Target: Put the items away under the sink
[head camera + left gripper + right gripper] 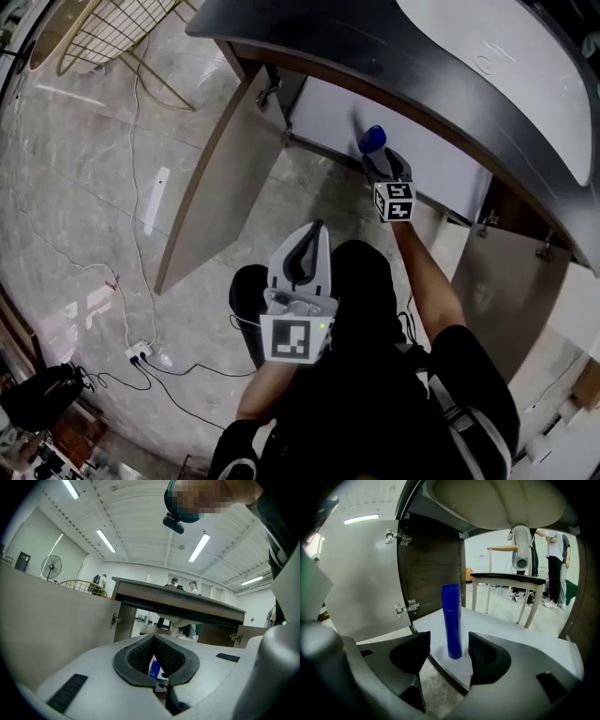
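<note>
A tall blue bottle (452, 619) stands upright on the white floor of the under-sink cabinet (497, 625), near its front edge. My right gripper (449, 640) is open, one jaw on each side of the bottle's base with a small gap at both sides. The head view shows the bottle's cap (373, 139) just ahead of the right gripper (377, 161) under the dark countertop (375, 56). My left gripper (314, 236) hangs back over the person's lap, shut with nothing in it. Through a slit below the left gripper's (153, 639) pads, the bottle (154, 668) shows far off.
Both cabinet doors stand open, the left door (216, 178) and the right door (511, 281). The sink bowl's underside (497, 503) and its drain pipe (520, 545) hang above the cabinet floor. A power strip with cables (141, 352) lies on the marble floor at left.
</note>
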A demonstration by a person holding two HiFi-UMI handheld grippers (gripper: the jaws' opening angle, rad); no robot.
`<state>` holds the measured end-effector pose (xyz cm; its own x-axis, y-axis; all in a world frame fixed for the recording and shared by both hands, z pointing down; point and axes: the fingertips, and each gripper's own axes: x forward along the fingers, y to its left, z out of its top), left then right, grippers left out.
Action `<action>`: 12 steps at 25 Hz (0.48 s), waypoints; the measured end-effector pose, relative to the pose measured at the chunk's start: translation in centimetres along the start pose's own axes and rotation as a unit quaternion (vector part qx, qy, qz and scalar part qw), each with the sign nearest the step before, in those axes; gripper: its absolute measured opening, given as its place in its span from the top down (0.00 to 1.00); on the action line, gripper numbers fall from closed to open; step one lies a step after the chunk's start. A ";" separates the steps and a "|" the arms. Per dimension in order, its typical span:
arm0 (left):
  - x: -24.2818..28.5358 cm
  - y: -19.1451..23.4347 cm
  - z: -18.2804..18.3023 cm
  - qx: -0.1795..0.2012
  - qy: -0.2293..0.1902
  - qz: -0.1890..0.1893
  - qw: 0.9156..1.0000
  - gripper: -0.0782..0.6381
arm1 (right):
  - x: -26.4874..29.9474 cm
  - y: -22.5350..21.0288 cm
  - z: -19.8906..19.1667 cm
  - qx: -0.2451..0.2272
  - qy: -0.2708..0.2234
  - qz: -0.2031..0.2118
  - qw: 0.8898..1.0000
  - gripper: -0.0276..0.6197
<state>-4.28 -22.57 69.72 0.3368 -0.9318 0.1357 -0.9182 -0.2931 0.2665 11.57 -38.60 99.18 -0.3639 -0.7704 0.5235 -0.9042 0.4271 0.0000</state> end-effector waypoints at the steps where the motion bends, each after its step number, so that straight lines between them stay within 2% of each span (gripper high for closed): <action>1: -0.1 0.0 0.8 -0.003 0.005 0.001 1.000 0.87 | -0.7 0.2 -0.1 0.005 0.017 -0.001 1.000 0.59; 2: -0.2 -0.1 1.8 -0.005 0.009 0.003 1.000 0.87 | -1.6 0.4 -0.1 0.010 0.034 -0.003 0.999 0.61; 4: -0.6 -0.3 4.2 -0.011 0.014 0.012 1.000 0.87 | -3.7 0.8 0.5 0.021 0.061 -0.010 0.998 0.73; 8: -2.5 -1.1 10.2 -0.018 0.026 0.030 0.999 0.87 | -9.0 2.4 2.5 0.040 0.116 -0.012 0.992 0.78; 12: -4.5 -2.6 16.2 -0.017 0.039 0.028 0.999 0.87 | -14.4 4.3 4.9 0.068 0.163 -0.014 0.984 0.83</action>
<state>-6.82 -21.05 52.95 0.3004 -0.9271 0.2242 -0.9293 -0.2316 0.2877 11.82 -27.97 87.44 -0.2677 -0.5791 0.7701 -0.9426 0.3229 -0.0849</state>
